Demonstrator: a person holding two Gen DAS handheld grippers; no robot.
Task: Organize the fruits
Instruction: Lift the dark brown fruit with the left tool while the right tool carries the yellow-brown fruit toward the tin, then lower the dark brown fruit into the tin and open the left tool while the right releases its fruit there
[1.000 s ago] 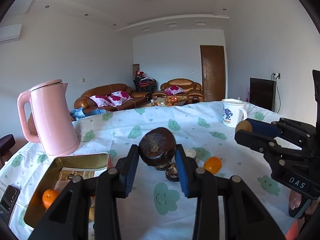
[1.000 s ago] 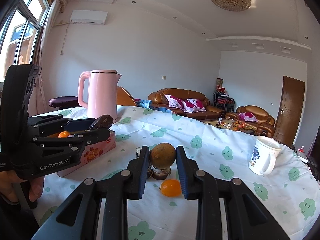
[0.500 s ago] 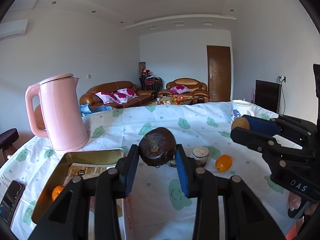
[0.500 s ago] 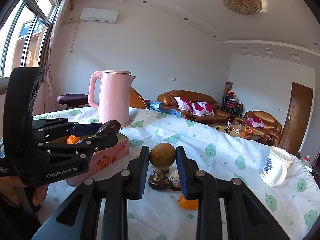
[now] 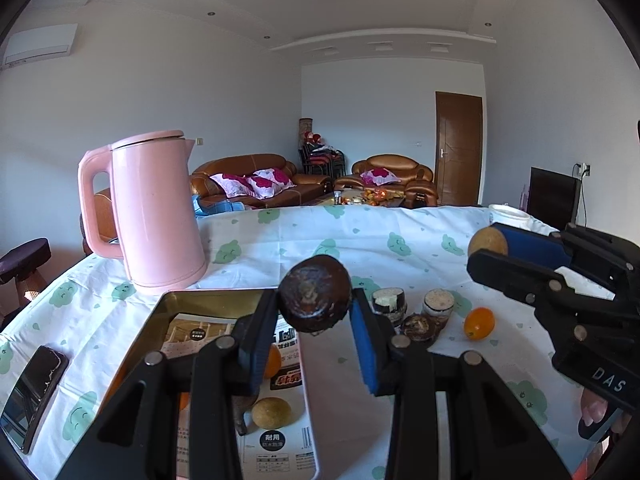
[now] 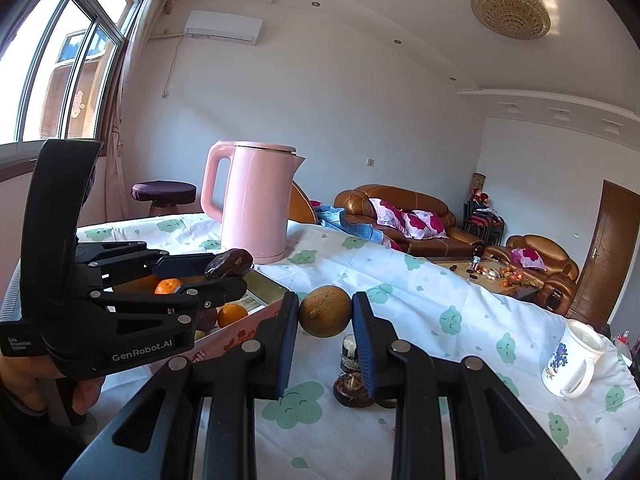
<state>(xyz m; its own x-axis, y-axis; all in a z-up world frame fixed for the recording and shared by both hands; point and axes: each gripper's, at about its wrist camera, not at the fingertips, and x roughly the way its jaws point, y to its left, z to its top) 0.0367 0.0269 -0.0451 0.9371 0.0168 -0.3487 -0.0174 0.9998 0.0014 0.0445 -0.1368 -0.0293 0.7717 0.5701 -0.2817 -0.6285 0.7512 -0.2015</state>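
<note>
I hold the left hand-held gripper [image 5: 315,322] pinching a dark brown fruit [image 5: 315,299] above the near edge of the open tin [image 5: 168,312] on the bench [image 5: 360,240]. The right hand-held gripper [image 6: 325,326] pinches a tan round fruit [image 6: 325,316] above the bench, beside the tin. Oranges [image 6: 232,314] lie inside the tin.

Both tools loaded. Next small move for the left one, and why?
Probably lower the left tool and release: it grips the dark brown fruit just over the tin, which already holds an orange. The right tool holds its tan fruit.
</note>
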